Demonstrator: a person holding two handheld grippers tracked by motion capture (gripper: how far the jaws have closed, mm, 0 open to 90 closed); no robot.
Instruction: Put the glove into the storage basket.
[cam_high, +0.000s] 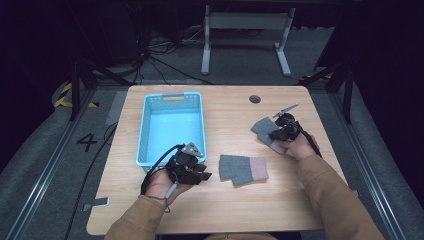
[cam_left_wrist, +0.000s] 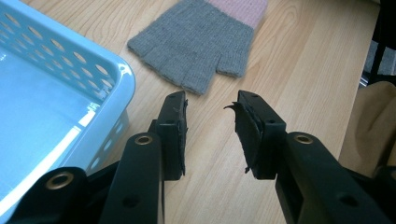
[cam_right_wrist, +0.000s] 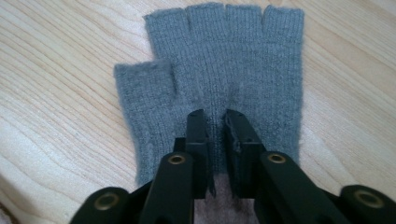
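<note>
Two grey fingerless gloves with pink cuffs lie on the wooden table. One glove (cam_high: 243, 169) (cam_left_wrist: 196, 42) rests flat near the table's middle, just ahead of my left gripper (cam_high: 202, 174) (cam_left_wrist: 210, 105), whose jaws stand open over bare wood with nothing between them. The other glove (cam_high: 261, 127) (cam_right_wrist: 224, 56) lies at the right, its finger stubs pointing away from my right gripper (cam_high: 275, 134) (cam_right_wrist: 215, 116). That gripper's jaws are drawn close together on the glove's palm, pinching a ridge of knit fabric between the pads.
A light blue perforated basket (cam_high: 172, 97) (cam_left_wrist: 116, 79) stands at the table's back left, its near corner beside my left gripper. A round cable hole (cam_high: 255, 99) sits near the far edge. Dark floor, cables and a table frame lie beyond.
</note>
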